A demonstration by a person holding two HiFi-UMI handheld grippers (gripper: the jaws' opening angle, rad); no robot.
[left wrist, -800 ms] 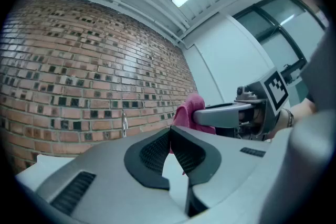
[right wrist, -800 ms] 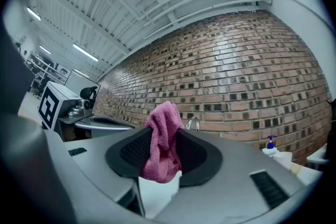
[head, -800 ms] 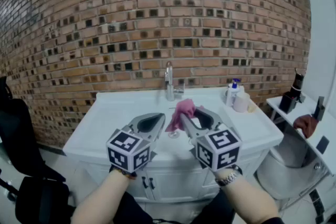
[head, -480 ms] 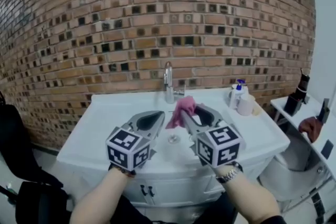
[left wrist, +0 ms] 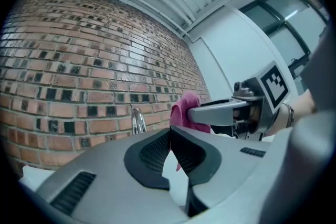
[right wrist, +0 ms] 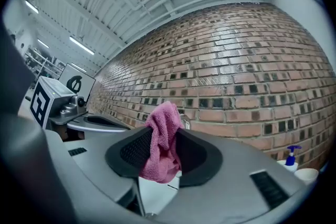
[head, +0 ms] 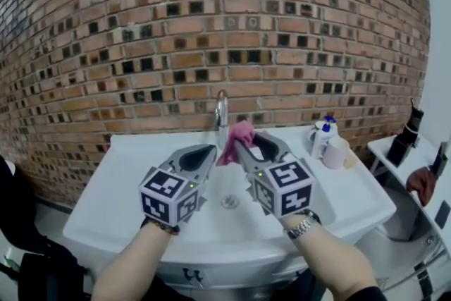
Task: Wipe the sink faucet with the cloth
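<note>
A chrome faucet [head: 221, 111] stands at the back of the white sink [head: 127, 180], against the brick wall. My right gripper [head: 244, 149] is shut on a pink cloth [head: 237, 137], which bunches up above the jaws and hangs below them. In the head view the cloth sits just in front of the faucet's base and hides it. From the right gripper view the cloth [right wrist: 162, 147] fills the jaws of my right gripper [right wrist: 164, 136] and the faucet [right wrist: 185, 122] peeks out behind it. My left gripper [head: 209, 151] hovers to the cloth's left, shut and empty, with the faucet [left wrist: 138, 122] beyond my left gripper [left wrist: 169, 131].
A drain [head: 230, 201] lies in the basin below the grippers. A pump bottle [head: 320, 138] and a white cup [head: 337, 151] stand on the sink's right rim. A side table [head: 409, 151] with dark items is at the far right.
Both grippers and the cloth have moved forward over the basin toward the faucet. The head view has come closer to the sink. The cloth now overlaps the faucet's base.
</note>
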